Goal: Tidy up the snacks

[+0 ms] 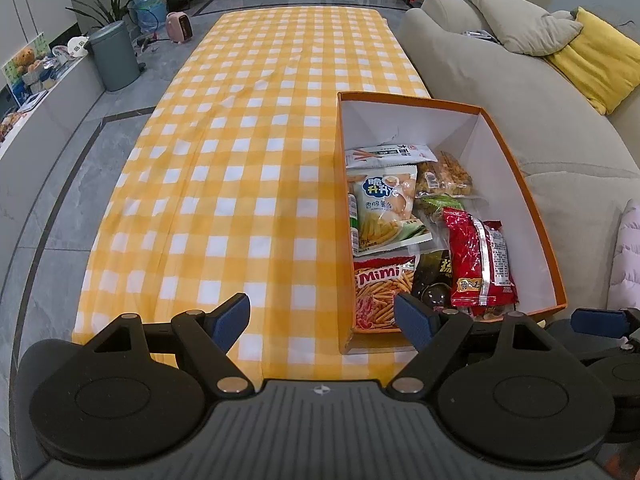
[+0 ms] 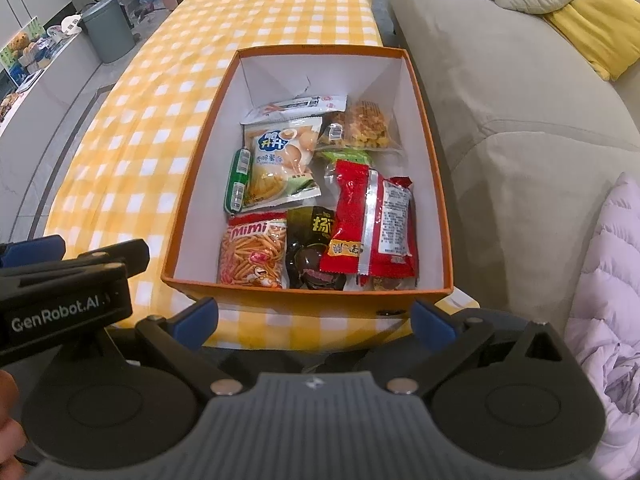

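Hovering spread and empty, the right claw (image 2: 314, 320) is facing the box (image 2: 308, 292) just ahead, where the snacks (image 2: 280, 168) are lying packed together; the left claw (image 1: 322, 316), likewise spread, is waiting beside it over the cloth (image 1: 240, 160), apparently finished.

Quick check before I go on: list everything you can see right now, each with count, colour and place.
Box: one, orange outside, white inside, open, on the table's right side by the sofa.
Snack packets: about nine in the box; Mimi sticks bag near left corner, red bag near right, dark packet between them, pale chips bag mid-left, green tube at the left wall.
Tablecloth: one, yellow-white check, no snacks on it.
Sofa: one, beige, right of table, with a yellow cushion.
Bin: one, grey, far left on the floor.
Left gripper: fingers open, holding nothing.
Right gripper: fingers open, holding nothing, before the box.
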{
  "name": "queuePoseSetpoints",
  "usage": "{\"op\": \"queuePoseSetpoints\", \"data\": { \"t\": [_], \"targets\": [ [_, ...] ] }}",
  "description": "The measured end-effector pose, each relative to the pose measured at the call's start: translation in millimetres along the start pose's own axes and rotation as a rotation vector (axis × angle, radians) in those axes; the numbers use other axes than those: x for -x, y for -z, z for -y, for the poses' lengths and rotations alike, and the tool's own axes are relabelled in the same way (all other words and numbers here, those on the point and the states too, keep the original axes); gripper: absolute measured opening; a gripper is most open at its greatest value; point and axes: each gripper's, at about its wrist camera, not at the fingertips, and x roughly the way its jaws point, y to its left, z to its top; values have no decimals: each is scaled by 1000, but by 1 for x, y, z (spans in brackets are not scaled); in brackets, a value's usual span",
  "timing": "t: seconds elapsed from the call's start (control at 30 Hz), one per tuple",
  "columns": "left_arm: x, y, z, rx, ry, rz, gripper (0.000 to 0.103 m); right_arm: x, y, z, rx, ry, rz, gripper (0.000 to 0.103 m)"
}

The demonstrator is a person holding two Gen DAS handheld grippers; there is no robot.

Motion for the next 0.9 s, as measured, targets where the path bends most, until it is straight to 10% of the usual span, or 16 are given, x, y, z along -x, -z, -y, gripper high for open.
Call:
{"op": "queuePoseSetpoints", "data": {
  "t": [0.9],
  "targets": [
    [-9,1,0,2,16,-19,96,-5,1,-2,3,35,-8,100]
  ]
}}
